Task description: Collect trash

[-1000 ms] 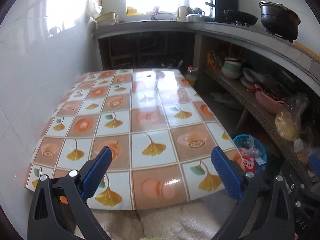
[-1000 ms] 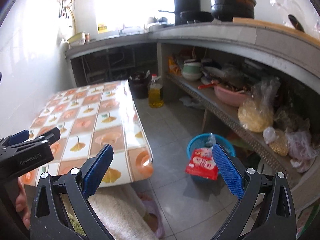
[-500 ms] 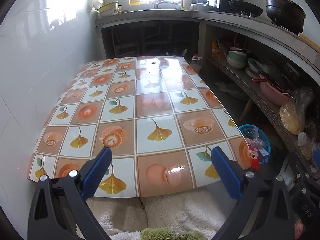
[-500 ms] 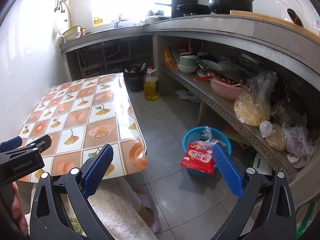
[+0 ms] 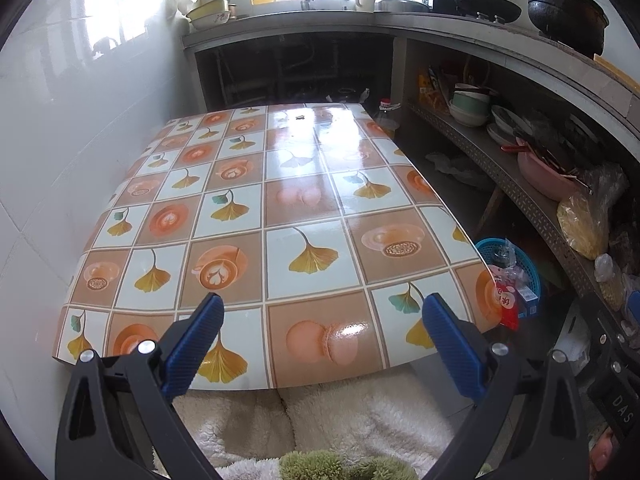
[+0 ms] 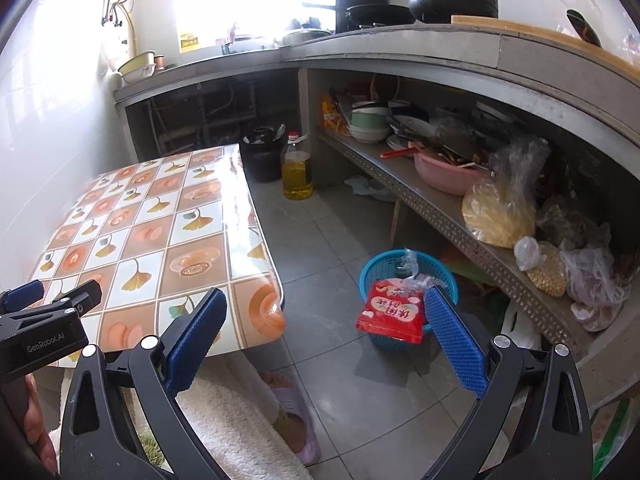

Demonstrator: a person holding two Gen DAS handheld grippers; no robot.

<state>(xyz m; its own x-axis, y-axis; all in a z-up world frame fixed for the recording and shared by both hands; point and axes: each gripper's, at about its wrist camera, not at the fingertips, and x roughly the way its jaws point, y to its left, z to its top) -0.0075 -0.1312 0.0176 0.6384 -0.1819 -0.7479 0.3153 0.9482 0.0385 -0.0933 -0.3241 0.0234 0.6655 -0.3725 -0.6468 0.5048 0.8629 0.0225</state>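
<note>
Currently we hold left gripper (image 5: 320, 328) spread, empty, over tablecloth (image 5: 280, 200) | right gripper (image 6: 324, 332) spread, empty, above floor | red snack packet (image 6: 390, 312) leaning on blue basket (image 6: 376, 268), likely awaiting tidier stowing.

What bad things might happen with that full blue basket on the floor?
The red snack bag hangs over the rim of the blue basket, so it may slide out onto the floor if the basket is bumped. The basket looks light and heaped, so pushing more trash in could tip it. The oil bottle stands on the floor by the table; a careless swing of the open right gripper could knock it over.
</note>
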